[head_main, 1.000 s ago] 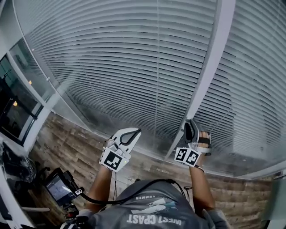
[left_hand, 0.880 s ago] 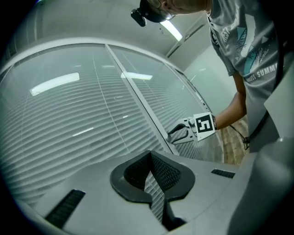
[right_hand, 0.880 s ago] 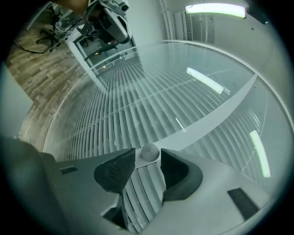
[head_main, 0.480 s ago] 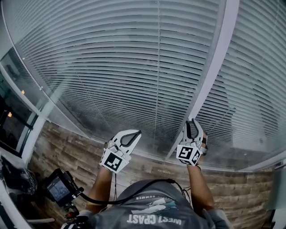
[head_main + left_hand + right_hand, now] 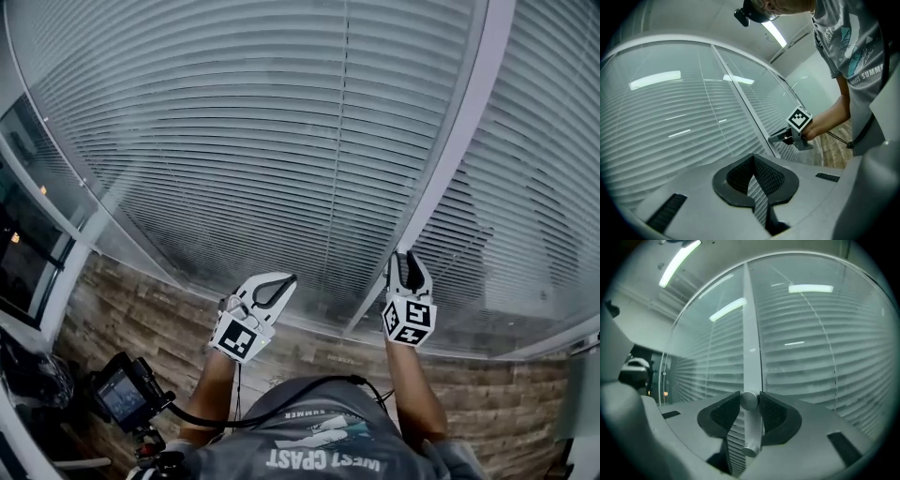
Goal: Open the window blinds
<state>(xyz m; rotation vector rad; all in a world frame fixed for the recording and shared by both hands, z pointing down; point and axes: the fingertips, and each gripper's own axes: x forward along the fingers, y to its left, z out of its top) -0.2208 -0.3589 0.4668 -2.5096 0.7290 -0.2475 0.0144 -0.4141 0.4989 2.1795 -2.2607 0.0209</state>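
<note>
Closed white slat blinds (image 5: 262, 141) sit behind glass, split by a pale mullion (image 5: 441, 169). My right gripper (image 5: 408, 255) is held level and upright against the foot of that mullion. In the right gripper view a small round grey knob (image 5: 749, 400) on a short rod (image 5: 751, 437) stands between the gripper's (image 5: 749, 402) spread pads (image 5: 723, 412), which do not squeeze it. My left gripper (image 5: 289, 278) hangs left of the mullion, short of the glass. Its pads (image 5: 765, 174) are shut together on nothing. The left gripper view also shows the right gripper (image 5: 780, 137) at the mullion.
A wood-plank floor (image 5: 141, 309) runs below the window. A small screen device on a stand (image 5: 127, 394) sits at lower left, with a black cable (image 5: 281, 398) across the person's chest. A dark window panel (image 5: 23, 253) is at far left.
The right gripper has rolled from lying on its side to upright and shifted slightly right along the mullion's foot. The left gripper has hardly moved.
</note>
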